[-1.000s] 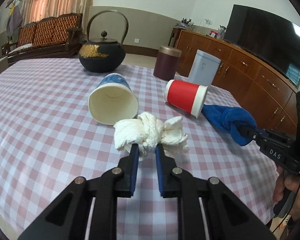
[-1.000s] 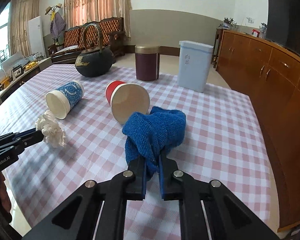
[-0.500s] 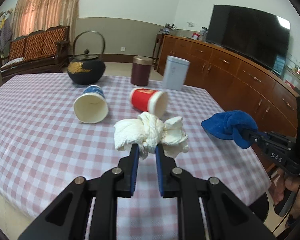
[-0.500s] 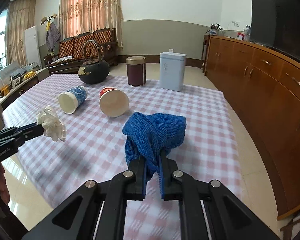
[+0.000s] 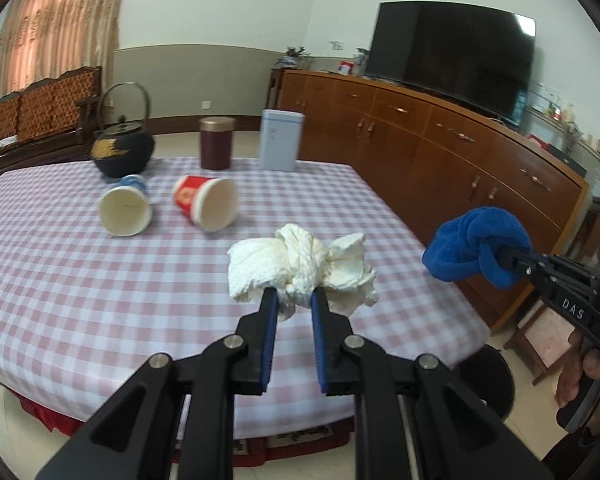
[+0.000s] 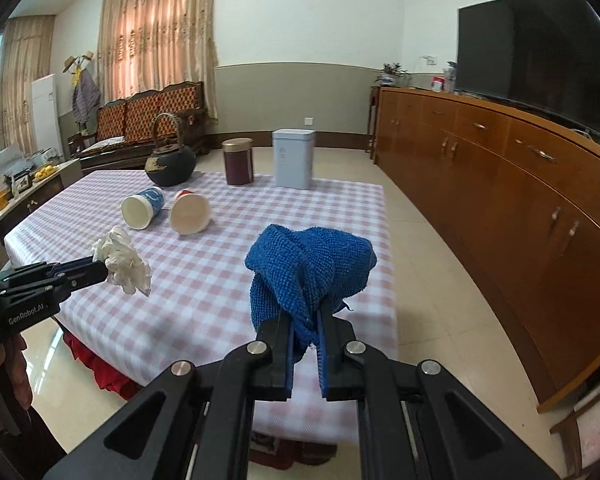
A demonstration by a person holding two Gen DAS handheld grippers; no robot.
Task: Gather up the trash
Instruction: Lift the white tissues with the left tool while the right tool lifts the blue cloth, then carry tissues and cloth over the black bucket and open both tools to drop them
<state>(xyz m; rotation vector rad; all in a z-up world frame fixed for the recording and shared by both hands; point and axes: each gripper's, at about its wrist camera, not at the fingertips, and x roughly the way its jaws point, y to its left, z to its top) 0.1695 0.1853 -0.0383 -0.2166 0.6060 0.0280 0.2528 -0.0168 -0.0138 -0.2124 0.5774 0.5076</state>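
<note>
— Checked cloth covers the counter, and its near edge and right corner drop to bare tiled floor; what stands beside that edge?

— Open floor runs between the counter and the long wooden sideboard. Both grippers hang off the counter's near edge, over that gap.

— What do they carry?

— The left hand-held gripper is clamped on a crumpled white tissue wad; the right hand-held gripper is pinched tight on a bunched blue cloth. Each bundle sits lifted clear of the counter.

— Anything cut off?

— The hands are mostly out of frame; only fingers on a handle show. The cloth's lower fold is hidden between the pads.

— And the cups?

— On the counter's far half, a blue paper cup and a red paper cup lie on their sides just beside each other, long axes running front to back, mouths toward the cameras. Behind them stand a black kettle, a maroon canister and a pale tin.
</note>
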